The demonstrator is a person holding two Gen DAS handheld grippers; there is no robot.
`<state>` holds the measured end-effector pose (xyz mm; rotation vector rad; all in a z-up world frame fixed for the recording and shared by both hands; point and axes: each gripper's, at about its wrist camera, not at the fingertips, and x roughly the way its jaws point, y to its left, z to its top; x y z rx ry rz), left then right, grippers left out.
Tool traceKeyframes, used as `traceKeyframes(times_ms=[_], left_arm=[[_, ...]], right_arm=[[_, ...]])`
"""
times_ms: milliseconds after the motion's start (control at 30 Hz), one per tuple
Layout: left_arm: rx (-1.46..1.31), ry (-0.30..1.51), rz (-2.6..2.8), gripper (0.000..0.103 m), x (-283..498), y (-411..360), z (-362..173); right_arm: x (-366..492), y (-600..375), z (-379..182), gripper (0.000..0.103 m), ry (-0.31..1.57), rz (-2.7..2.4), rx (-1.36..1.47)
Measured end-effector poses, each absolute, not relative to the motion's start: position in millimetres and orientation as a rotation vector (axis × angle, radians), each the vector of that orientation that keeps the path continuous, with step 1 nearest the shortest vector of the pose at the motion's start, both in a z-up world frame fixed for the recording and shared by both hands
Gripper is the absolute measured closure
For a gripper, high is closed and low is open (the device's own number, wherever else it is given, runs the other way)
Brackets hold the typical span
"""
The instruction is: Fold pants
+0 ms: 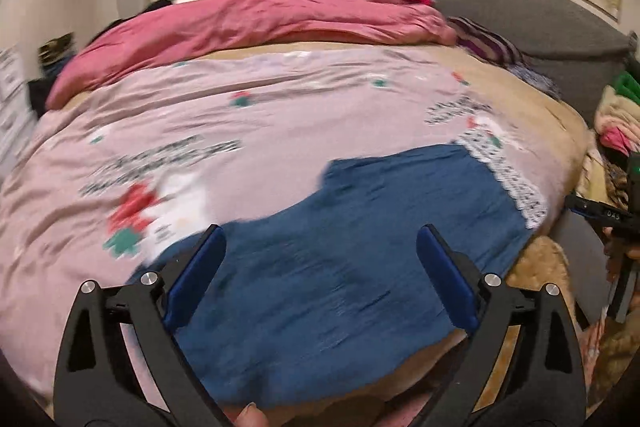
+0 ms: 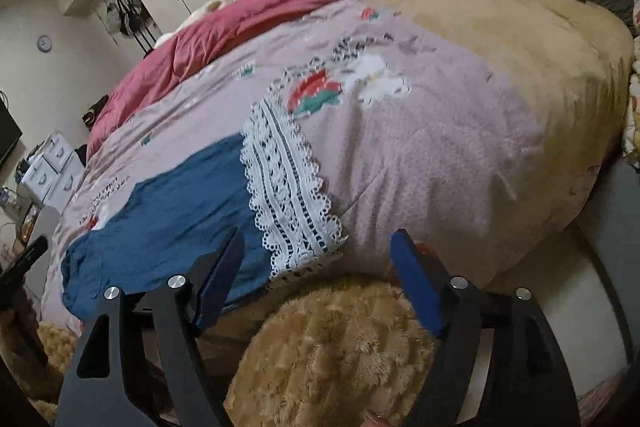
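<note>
Blue pants (image 1: 352,247) with a white lace hem (image 1: 504,179) lie flat on the bed's near edge. In the right wrist view the pants (image 2: 168,211) lie to the left, with the lace hem (image 2: 288,195) ahead. My left gripper (image 1: 320,247) is open above the pants and holds nothing. My right gripper (image 2: 316,255) is open and empty, just in front of the lace hem at the bed's edge. The right gripper also shows at the far right of the left wrist view (image 1: 616,215).
The bed has a pink patterned cover (image 1: 240,115), a tan blanket (image 2: 520,39) and a bunched red quilt (image 1: 248,23) at the far side. A grey headboard (image 1: 520,7) is at the right. A fuzzy tan fabric (image 2: 332,351) hangs below the right gripper.
</note>
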<state>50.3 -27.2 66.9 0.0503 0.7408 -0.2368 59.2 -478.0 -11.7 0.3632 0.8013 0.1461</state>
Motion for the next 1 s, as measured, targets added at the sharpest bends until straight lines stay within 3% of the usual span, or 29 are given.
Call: traceKeyframes(times_ms=[300, 567, 667, 933, 1000], left_arm=[[0.171, 0.801, -0.467, 0.010, 131.1, -139.7, 61.2], [0.173, 0.976, -0.635, 0.010, 216.4, -218.5, 16.4], [0.178, 1.002, -0.674, 0.019, 237.0, -235.0, 6.7], [0.193, 1.023, -0.814, 0.022, 264.1, -258.8, -8.5], [0.157, 1.047, -0.843, 0.023, 273.0, -261.2, -14.9]], right_arm=[[60.2, -471.1, -16.3, 0.029, 0.779, 0.169, 0.383], [75.4, -456.0, -33.4, 0.029, 0.839, 0.209, 0.389], [81.6, -454.3, -40.1, 0.029, 0.860, 0.205, 0.403], [95.1, -450.4, -53.6, 0.029, 0.894, 0.197, 0.407], [97.8, -444.3, -53.0, 0.033, 0.893, 0.207, 0.371]])
